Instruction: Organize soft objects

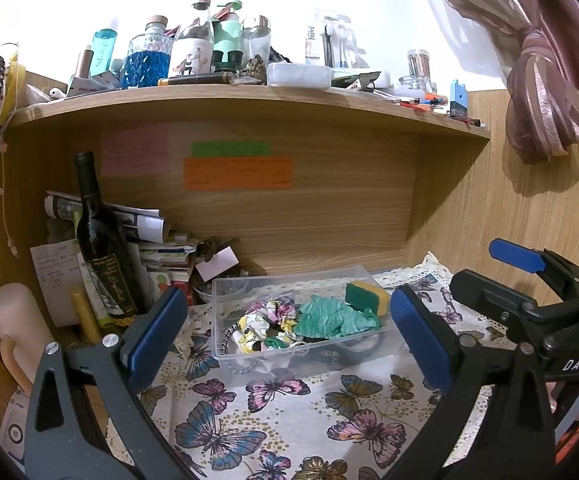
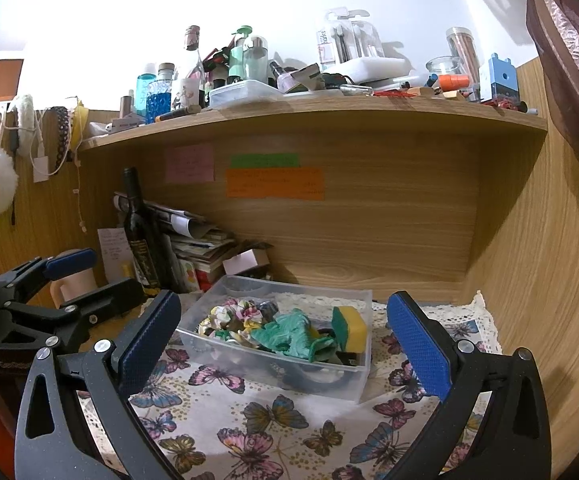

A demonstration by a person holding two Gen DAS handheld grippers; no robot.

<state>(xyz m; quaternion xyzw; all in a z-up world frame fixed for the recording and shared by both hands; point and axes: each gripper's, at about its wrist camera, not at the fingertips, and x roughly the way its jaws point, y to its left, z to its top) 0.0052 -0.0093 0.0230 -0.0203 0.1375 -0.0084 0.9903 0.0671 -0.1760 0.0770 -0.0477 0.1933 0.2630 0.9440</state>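
A clear plastic box stands on the butterfly cloth under the shelf. In it lie a floral scrunchie, a crumpled green cloth and a yellow-green sponge. My left gripper is open and empty, just in front of the box. My right gripper is open and empty, also in front of the box. Each gripper shows in the other's view, the right one beside the box and the left one to the left.
A dark wine bottle and a pile of papers stand left of the box. A cluttered wooden shelf hangs overhead. A wooden wall closes the right side. The butterfly cloth covers the table.
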